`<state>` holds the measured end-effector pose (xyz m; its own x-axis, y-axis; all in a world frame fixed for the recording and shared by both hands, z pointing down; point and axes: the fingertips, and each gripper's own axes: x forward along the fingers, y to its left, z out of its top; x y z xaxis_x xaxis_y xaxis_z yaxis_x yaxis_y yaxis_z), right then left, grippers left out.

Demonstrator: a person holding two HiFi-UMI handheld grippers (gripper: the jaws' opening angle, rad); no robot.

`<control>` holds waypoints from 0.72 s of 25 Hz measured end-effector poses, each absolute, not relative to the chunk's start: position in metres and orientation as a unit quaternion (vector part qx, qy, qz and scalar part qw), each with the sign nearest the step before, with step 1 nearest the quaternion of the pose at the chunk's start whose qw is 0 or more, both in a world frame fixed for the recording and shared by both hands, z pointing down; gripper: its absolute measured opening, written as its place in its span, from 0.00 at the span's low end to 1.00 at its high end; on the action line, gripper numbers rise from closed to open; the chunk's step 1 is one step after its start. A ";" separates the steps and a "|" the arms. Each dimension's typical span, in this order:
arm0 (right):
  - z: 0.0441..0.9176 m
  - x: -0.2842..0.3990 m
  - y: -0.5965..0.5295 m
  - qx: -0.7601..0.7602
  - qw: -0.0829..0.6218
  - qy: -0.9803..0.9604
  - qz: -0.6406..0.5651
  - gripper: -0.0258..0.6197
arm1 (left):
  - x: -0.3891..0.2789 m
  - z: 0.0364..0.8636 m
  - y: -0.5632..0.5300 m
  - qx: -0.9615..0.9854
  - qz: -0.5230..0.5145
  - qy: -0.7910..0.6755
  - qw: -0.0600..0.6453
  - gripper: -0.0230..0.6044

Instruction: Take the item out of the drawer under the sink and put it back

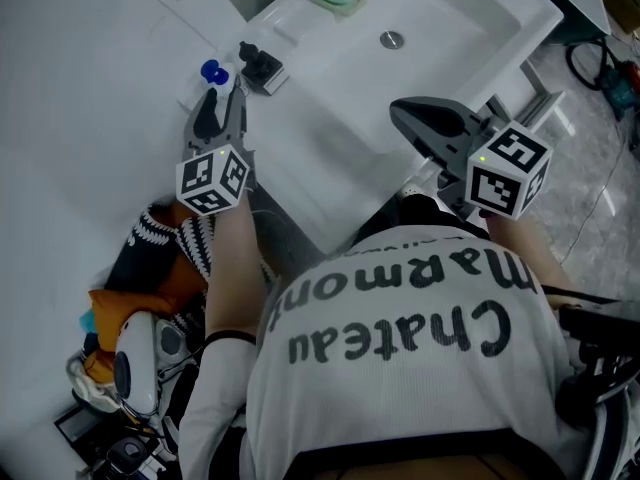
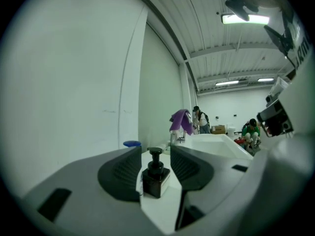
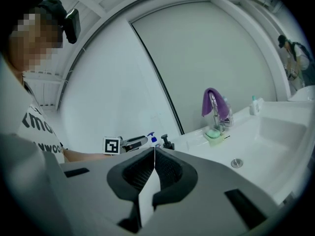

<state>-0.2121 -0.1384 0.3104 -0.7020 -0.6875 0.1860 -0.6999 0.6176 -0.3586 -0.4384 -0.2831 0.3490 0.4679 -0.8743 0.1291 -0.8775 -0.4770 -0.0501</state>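
Left tool: We see the left tool (image 2: pixel 153 154) with its jaws apart, and the pads press on nothing.
Dark pump bottle: The dark pump bottle (image 2: pixel 156 175) stands upright on the white surface (image 1: pixel 300 118) at the left corner of the sink, in the upper left of the head view. In the left gripper view it shows low in the centre, in the gap between the two jaws. In the head view it seems to stand just ahead of the jaw tips, so we cannot tell if it is already between them.
Right tool: The right tool (image 3: pixel 154 150) has its jaws together with nothing between them. It hovers over the front edge of the sink, right of centre in the head view.
Blue-capped thing: A blue-capped thing (image 1: pixel 213 71) stands just left of the bottle, next to the white wall.
Sink: The white basin (image 1: pixel 450 28) fills the upper middle of the head view, with the round drain (image 1: pixel 391 39) in its bottom.
Tap: In the right gripper view the tap (image 3: pixel 221 121) stands right of centre, a purple cloth (image 3: pixel 207 102) hangs over it, and a green soap dish (image 3: pixel 213 133) lies at its foot.
Person: A white shirt (image 1: pixel 400 368) with dark letters fills the lower half of the head view.
Floor: At the lower left of the head view lies a pile of cloths (image 1: pixel 150 268), orange and black-and-white.
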 end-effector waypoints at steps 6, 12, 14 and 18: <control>0.313 -0.208 -0.136 0.381 0.009 -0.900 0.211 0.06 | -0.406 0.325 -0.247 0.873 0.052 -0.485 -0.001 0.30; 0.317 -0.200 -0.144 0.364 -0.007 -0.906 0.217 0.06 | -0.381 0.315 -0.223 0.882 0.063 -0.468 -0.012 0.27; 0.322 -0.193 -0.143 0.357 -0.008 -0.907 0.223 0.06 | -0.381 0.318 -0.218 0.876 0.065 -0.479 -0.004 0.26; 0.324 -0.171 -0.141 0.352 -0.005 -0.906 0.234 0.06 | -0.374 0.320 -0.205 0.864 0.057 -0.501 0.013 0.25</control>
